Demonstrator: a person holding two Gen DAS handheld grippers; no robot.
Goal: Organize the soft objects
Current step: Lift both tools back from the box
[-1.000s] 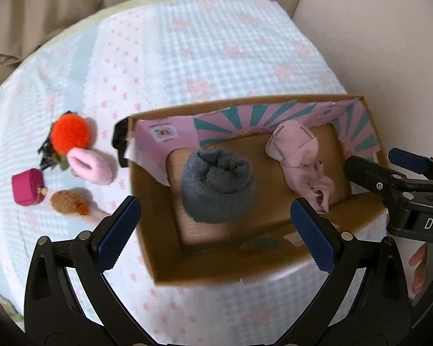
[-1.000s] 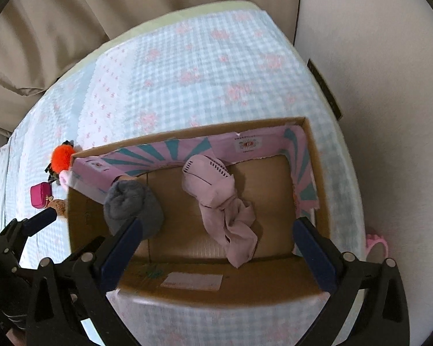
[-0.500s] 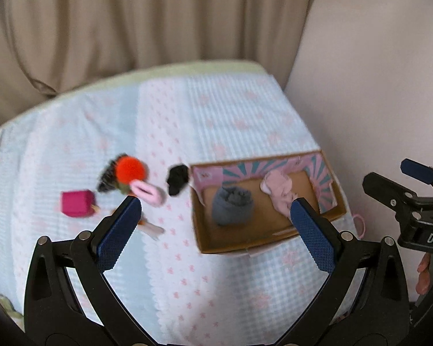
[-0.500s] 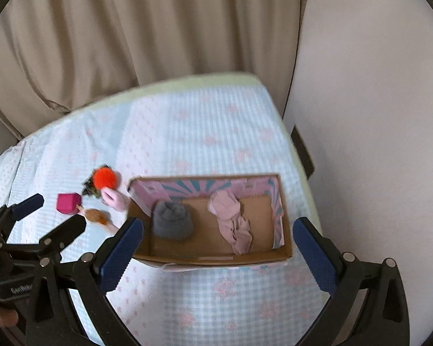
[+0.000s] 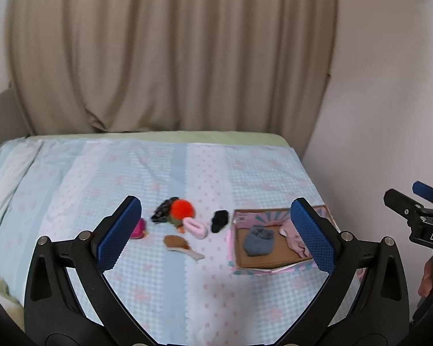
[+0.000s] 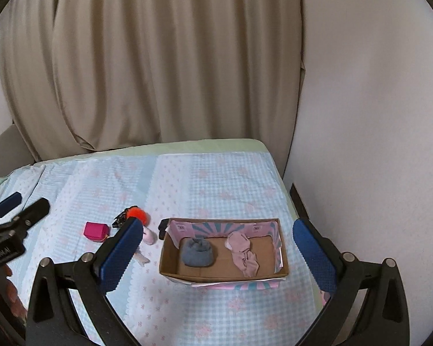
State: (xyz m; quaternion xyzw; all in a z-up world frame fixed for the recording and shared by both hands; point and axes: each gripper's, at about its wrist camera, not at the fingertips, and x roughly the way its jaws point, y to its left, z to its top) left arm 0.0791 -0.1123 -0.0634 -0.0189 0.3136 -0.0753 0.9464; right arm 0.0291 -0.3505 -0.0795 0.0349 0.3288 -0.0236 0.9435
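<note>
Both the left gripper (image 5: 216,230) and right gripper (image 6: 218,252) hover spread wide, empty, above the bed. A grey sock bundle (image 6: 197,252) sits in the cardboard box (image 6: 170,259); the orange pom-pom (image 5: 182,209) (light, squashy) likely suits a mid-body pinch.

1 box (image 6: 170,262) w/ 2 socks inside: grey (image 6: 197,252), pink (image 6: 244,255); approx 6 small items outside.

An open cardboard box (image 6: 224,272) sat on the blue-and-pink checked bedspread (image 6: 216,178) near the wall. Inside it, a rolled grey sock (image 6: 197,252) lay left of a crumpled pink sock (image 6: 244,255). Left of the box lay a black fabric piece (image 5: 219,221), a pink fuzzy loop (image 5: 195,227), an orange pompom (image 5: 182,208) and, farthest left, a magenta pouch (image 6: 94,230).
</note>
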